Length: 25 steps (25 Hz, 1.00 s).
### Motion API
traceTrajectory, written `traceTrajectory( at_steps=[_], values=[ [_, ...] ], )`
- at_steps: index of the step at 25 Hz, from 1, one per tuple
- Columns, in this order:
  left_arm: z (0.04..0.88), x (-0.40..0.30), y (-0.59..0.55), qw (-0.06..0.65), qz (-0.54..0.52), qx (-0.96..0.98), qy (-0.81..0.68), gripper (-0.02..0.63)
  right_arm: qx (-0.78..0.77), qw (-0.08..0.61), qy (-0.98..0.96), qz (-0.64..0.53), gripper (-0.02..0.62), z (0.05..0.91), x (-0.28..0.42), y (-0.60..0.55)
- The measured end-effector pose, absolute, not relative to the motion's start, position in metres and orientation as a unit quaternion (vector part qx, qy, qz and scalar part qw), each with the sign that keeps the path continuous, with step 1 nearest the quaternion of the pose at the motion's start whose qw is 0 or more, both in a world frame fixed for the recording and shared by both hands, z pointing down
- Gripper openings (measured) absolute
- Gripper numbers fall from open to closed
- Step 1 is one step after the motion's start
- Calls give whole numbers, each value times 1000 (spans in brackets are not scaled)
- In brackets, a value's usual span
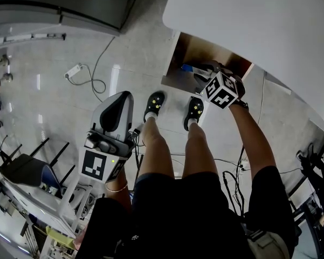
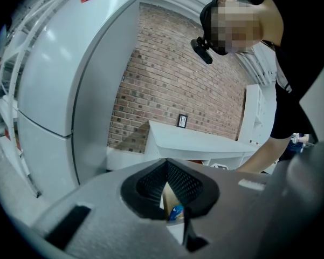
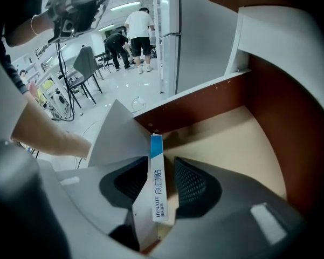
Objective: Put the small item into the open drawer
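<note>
**Item:** small box [image 3: 158,198], slim, white with a blue end and printed lettering on its narrow side. It is standing on edge between the jaws of the right gripper [image 3: 156,163], over the pale bottom of the drawer [image 3: 232,139], with the blue end pointing away from the camera; whether it is resting on that bottom cannot be told. In the head view the blue end [image 1: 187,68] is showing just inside the drawer's front.

**Right gripper:** released; the jaws are standing wide apart. A clear gap is showing between the box and the right-hand pad [image 3: 191,182]. The box is lying close along the other pad's side, and no squeeze is visible.

**Container:** drawer [image 1: 205,53], standing pulled out from under a white tabletop [image 1: 248,20]. It has red-brown walls, a light bottom and a white front panel [image 3: 116,139] just beside the box; the box is the only content showing in it.

**Left gripper** [image 2: 167,169]: being held off to the person's left [image 1: 116,109], well apart from the drawer and pointing roughly level toward it. Its tips are meeting, clenched on nothing; the drawer and the box's blue end are showing through the slit below the tips.

**Surroundings:**
- a white refrigerator [image 2: 59,80] is standing beside a brick wall [image 2: 172,80];
- a power strip [image 1: 73,72] with its cable is lying on the pale speckled floor [image 1: 97,36];
- the person's two dark shoes [image 1: 155,104] are standing just before the drawer.
</note>
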<state>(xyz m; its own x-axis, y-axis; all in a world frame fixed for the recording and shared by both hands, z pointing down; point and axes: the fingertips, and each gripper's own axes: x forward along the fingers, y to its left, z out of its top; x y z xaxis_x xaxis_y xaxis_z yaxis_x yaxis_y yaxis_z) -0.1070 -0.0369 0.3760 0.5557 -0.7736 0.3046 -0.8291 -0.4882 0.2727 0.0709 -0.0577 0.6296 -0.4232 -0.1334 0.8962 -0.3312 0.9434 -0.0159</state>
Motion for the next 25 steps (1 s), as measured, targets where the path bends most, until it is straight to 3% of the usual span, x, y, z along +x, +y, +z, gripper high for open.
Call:
traceTrajectory(
  at_steps=[14, 25],
  values=[
    [353, -81, -34, 177, 74, 878, -438, 2, 270, 381, -869, 163, 15, 552, 76, -58],
    [319, -70, -32, 161, 72, 886, -429, 2, 363, 277, -868, 195, 11, 466, 88, -45]
  ],
)
